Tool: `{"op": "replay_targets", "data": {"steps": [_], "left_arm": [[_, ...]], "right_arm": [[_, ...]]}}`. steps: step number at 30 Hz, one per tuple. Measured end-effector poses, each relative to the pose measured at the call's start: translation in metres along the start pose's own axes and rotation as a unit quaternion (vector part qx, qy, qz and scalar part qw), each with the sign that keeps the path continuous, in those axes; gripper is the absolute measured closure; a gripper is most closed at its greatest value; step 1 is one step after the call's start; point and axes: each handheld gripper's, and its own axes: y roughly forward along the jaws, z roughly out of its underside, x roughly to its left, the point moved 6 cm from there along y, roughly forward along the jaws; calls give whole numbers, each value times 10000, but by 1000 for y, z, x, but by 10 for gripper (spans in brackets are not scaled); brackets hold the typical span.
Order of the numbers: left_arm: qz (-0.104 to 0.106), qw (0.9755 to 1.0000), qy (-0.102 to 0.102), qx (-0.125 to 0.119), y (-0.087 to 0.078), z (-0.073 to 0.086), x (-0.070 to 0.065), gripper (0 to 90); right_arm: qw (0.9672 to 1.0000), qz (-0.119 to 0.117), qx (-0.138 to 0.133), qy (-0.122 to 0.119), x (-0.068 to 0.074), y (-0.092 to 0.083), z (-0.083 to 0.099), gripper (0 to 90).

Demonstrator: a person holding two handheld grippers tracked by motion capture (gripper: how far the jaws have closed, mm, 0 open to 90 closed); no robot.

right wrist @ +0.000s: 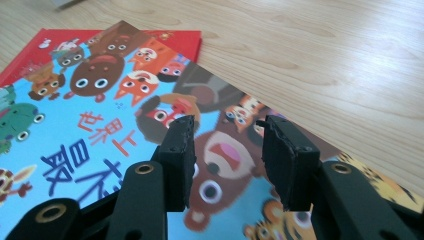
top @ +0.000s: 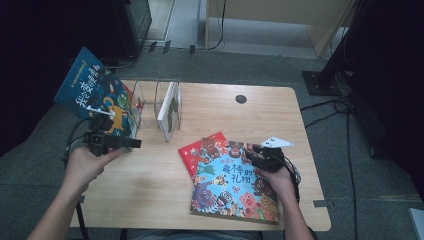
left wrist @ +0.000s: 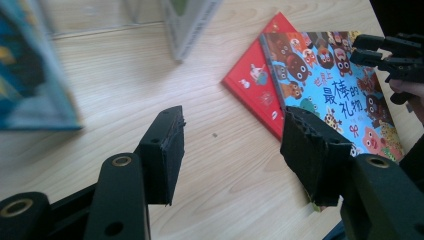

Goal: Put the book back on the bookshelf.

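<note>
A large blue picture book with cartoon animals [top: 235, 182] lies flat on the table's front right, partly covering a red book [top: 192, 152]. My right gripper [top: 248, 152] hovers low over its upper right corner; in the right gripper view the gripper [right wrist: 225, 132] is open, with the cover [right wrist: 90, 145] showing below the gap. My left gripper [top: 134, 144] is at the table's left and is open [left wrist: 232, 125] over bare wood, holding nothing. Just behind it, a dark blue book [top: 90, 90] leans upright at the left end of a clear rack [top: 149, 97]. A white book [top: 169, 111] stands in the rack.
The wooden table [top: 225, 112] has a small black round plug [top: 241, 99] near its back edge. Bare wood lies between the rack and the flat books. Cables [top: 330, 107] and a black stand base [top: 322, 80] are on the floor to the right.
</note>
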Motion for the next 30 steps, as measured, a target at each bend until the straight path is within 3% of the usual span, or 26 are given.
{"op": "replay_targets", "data": {"steps": [9, 13, 18, 21, 22, 25, 30], "left_arm": [[158, 9988, 436, 176, 51, -6, -18, 464], [238, 9983, 485, 231, 68, -5, -21, 485], [262, 9982, 492, 226, 82, -4, -23, 492], [183, 9976, 601, 286, 91, 0, -23, 518], [214, 9975, 610, 284, 93, 1, -23, 542], [271, 9973, 617, 305, 99, 6, -23, 614], [258, 9966, 723, 313, 106, 13, -25, 702]], "right_arm": [[9996, 253, -40, 149, -16, -18, 13, 649], [9985, 473, -144, 249, -24, -29, 18, 718], [9970, 654, -73, 399, -34, -37, 27, 780], [9961, 776, 15, 431, -39, -40, 32, 813], [9947, 928, 105, 430, -42, -41, 34, 827], [9925, 1088, 187, 531, -48, -44, 38, 846], [9913, 1133, 197, 647, -51, -45, 41, 857]]}}
